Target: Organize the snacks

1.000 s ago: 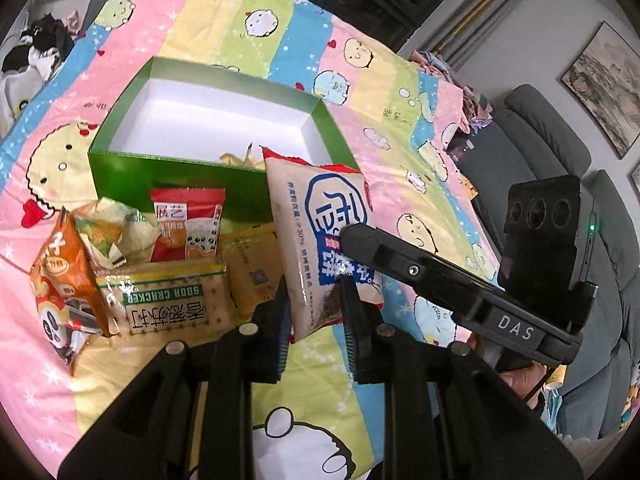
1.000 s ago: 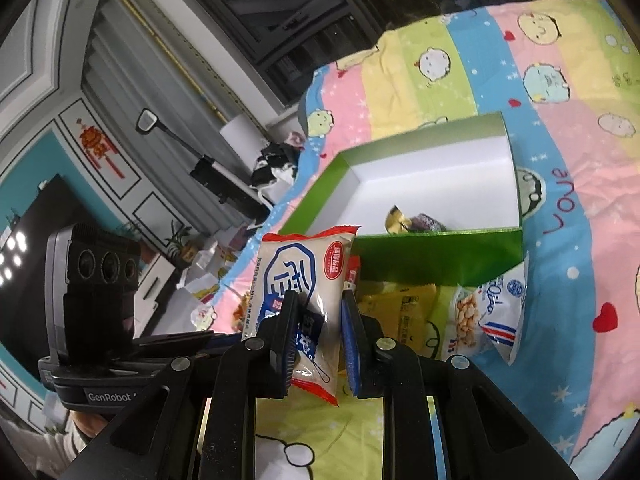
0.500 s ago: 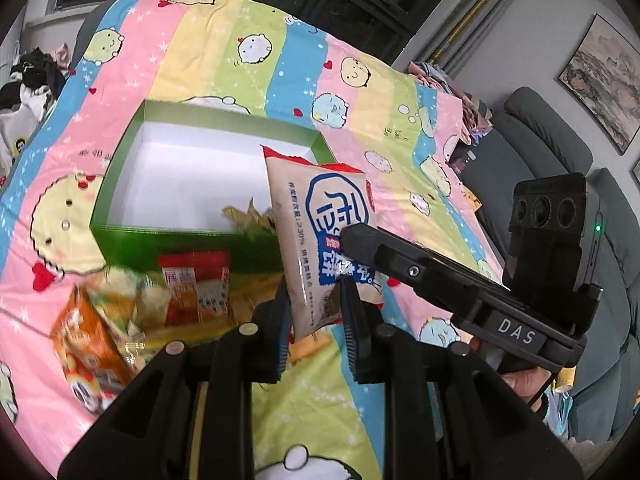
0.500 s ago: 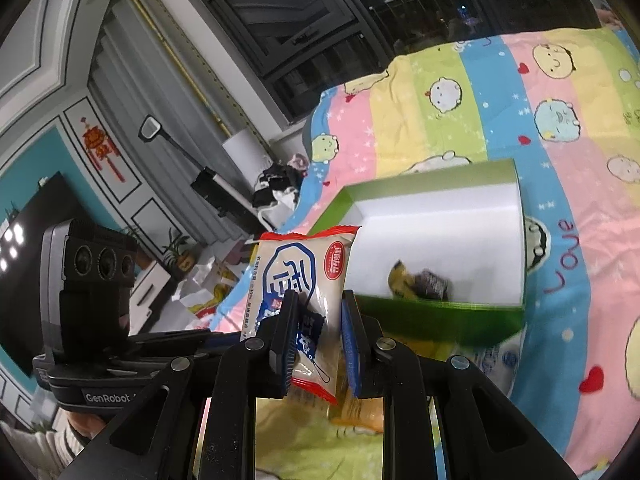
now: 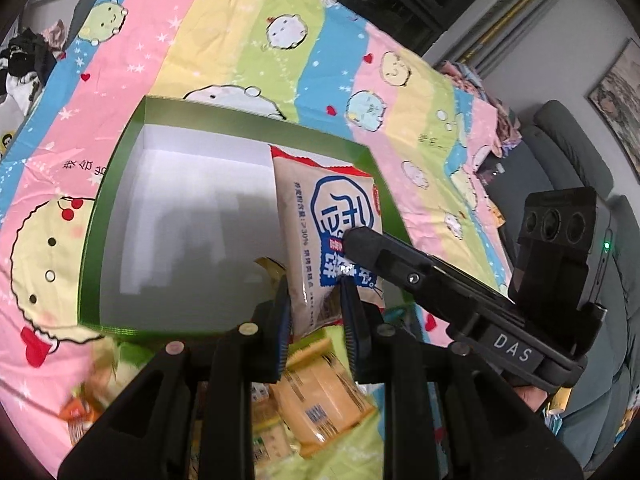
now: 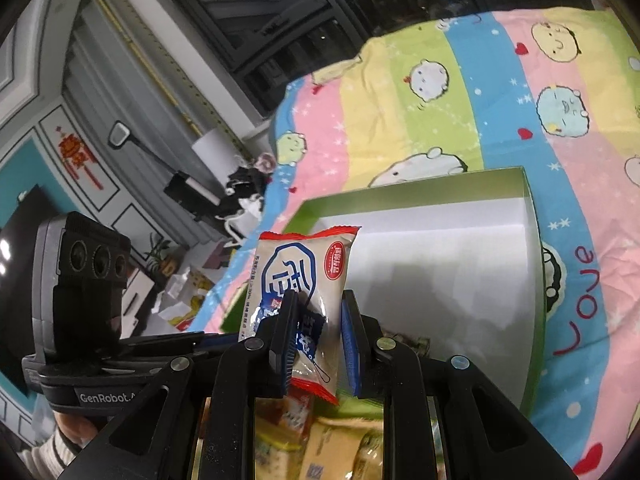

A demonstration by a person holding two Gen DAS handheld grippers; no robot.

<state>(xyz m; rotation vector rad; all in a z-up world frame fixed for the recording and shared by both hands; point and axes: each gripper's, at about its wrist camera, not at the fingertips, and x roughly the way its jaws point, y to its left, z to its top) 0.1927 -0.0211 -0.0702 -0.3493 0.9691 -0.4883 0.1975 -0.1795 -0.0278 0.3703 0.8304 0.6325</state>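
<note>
Both grippers are shut on one beige snack packet with blue lettering and red ends (image 5: 320, 236), also in the right wrist view (image 6: 296, 280). My left gripper (image 5: 314, 304) pinches its lower end. My right gripper (image 6: 316, 320) pinches it from the other side. The packet hangs over the near right part of a green box with a white inside (image 5: 112, 184), also in the right wrist view (image 6: 534, 280). A small wrapped snack (image 5: 272, 270) lies in the box near the front wall.
Several loose snack packets lie on the striped cartoon bedspread (image 5: 240, 40) in front of the box, among them a yellow one (image 5: 324, 404). A grey sofa (image 5: 576, 168) stands to the right of the bed. Clutter lies on the floor by the bed (image 6: 184, 288).
Both grippers have carried the packet forward from above the loose snack pile to over the box. The grip on it is unchanged.
</note>
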